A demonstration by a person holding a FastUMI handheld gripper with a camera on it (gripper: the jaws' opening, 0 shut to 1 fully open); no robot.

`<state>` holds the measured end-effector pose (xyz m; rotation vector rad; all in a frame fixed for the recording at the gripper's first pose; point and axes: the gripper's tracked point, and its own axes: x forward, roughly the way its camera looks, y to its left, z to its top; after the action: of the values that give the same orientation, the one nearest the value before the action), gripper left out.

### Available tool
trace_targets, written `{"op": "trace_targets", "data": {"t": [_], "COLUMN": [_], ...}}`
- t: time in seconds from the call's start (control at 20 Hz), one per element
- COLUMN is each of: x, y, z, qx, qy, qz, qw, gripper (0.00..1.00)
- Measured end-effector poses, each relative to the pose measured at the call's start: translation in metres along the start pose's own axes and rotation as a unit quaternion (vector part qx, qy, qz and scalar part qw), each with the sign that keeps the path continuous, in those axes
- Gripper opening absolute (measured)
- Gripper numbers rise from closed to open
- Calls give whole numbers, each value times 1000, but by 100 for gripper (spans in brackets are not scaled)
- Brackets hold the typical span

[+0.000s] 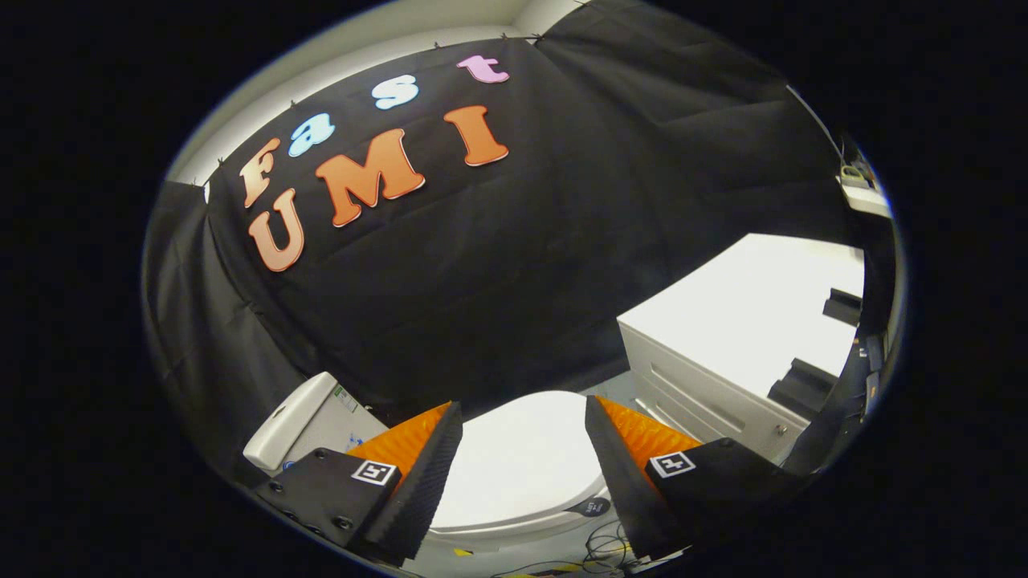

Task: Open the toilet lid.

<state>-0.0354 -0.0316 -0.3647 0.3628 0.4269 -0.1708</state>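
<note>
The toilet lid (pixel 522 461) between the open claw's (pixel 524 417) ribbed foam pads (pixel 434 474) looked smooth, glossy plastic; the wall beyond was matt cloth.

Toilet lid (pixel 522 461) lies closed between the spread fingers (pixel 418 474); cistern (pixel 301 421) at 9 o'clock of it, cabinet (pixel 723 353) at 2 o'clock.
</note>
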Motion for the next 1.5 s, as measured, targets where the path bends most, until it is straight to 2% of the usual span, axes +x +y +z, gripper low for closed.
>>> {"op": "trace_targets", "data": {"t": [0.25, 0.5, 0.65, 1.05, 1.2, 1.4, 1.5], "x": [9, 15, 22, 42, 51, 63, 69], "y": [-29, -51, -69, -106, -116, -119, -118], "z": [-62, -136, -167, -232, -247, -258, -263], "qx": [67, 105, 141, 273, 319, 378, 393], "qy": [57, 132, 151, 180, 177, 173, 175], "qz": [1, -13, -26, -58, -73, -73, -70], "qw": [996, 986, 978, 943, 928, 906, 900], "gripper": [99, 98, 99, 97, 89, 76, 62]}}
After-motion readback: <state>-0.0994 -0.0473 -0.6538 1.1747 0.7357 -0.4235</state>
